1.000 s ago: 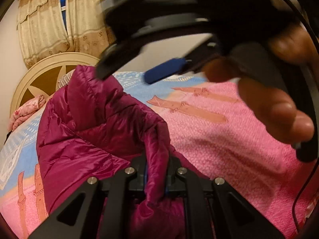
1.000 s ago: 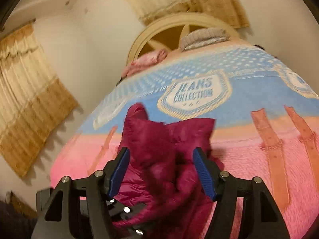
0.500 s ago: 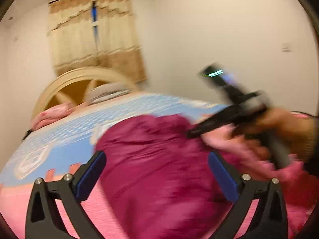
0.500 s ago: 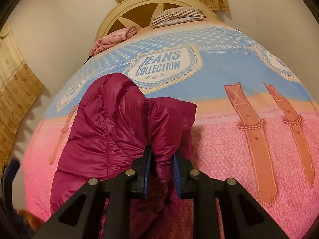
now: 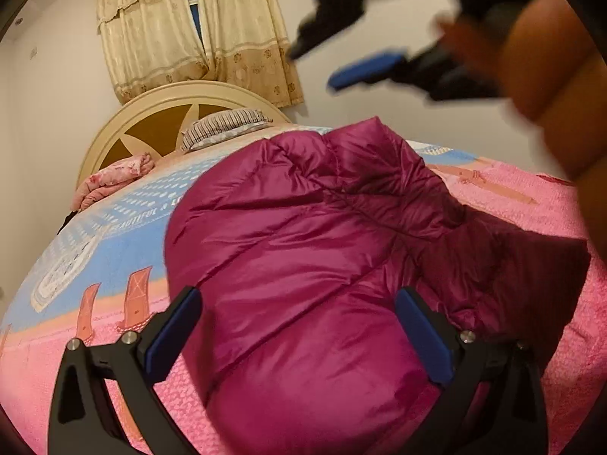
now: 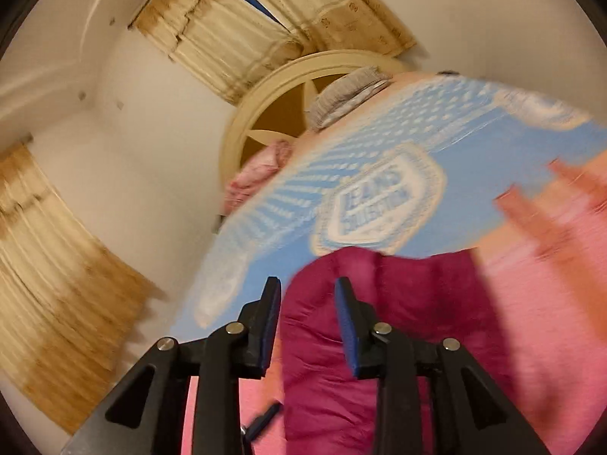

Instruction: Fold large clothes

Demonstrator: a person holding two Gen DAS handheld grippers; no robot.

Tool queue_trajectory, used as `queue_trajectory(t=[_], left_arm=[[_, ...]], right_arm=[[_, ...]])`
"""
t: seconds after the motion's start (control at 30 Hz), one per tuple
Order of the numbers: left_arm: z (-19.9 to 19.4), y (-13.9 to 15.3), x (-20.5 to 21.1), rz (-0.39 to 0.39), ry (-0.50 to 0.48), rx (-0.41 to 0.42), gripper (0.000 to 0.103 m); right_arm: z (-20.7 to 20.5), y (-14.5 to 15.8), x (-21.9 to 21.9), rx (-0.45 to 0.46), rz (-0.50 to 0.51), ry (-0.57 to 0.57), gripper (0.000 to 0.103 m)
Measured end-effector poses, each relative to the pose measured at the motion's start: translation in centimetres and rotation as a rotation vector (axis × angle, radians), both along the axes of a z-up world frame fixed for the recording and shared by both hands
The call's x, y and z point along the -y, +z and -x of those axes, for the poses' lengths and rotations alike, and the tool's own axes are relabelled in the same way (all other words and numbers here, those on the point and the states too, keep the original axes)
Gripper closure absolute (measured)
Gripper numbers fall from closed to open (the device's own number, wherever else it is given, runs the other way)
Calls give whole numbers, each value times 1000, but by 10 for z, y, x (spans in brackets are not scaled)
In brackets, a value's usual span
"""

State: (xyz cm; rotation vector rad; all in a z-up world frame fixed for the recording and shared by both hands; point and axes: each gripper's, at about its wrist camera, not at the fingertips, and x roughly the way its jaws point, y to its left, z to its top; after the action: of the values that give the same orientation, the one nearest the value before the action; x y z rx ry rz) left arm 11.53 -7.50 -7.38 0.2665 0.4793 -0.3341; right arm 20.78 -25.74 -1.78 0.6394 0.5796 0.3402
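Across the pink end of the bed [image 5: 561, 371] the folded magenta jacket [image 5: 303, 258] lies released, left gripper [image 5: 299, 337] wide open astride it, right gripper [image 6: 307, 326] opening, gripping nothing, ready for another fold.

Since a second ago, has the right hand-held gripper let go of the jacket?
Yes. The right hand-held gripper is opening, clear of the magenta puffer jacket, and has tilted against the headboard.

Magenta puffer jacket [image 5: 303, 265], shiny and quilted, lies bunched on the bed, filling frame centre.
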Motion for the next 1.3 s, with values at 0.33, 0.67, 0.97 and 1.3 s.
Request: queue_trajectory(t=[0.33,0.67,0.97,1.3], left_arm=[[-62,46,-51,185,248,-53,0],[-137,11,0,16,456,-140,0],[-157,-29,-18,21,472,-240,0],[-167,-40,-10,7,467,-273,0]], right_arm=[[-20,-75,43,-133,27,-129,72],[-19,-118,36,-152,69,-72,72],[-28,-131,23,-153,113,-47,72],[-35,-145,29,-172,100,-56,73]])
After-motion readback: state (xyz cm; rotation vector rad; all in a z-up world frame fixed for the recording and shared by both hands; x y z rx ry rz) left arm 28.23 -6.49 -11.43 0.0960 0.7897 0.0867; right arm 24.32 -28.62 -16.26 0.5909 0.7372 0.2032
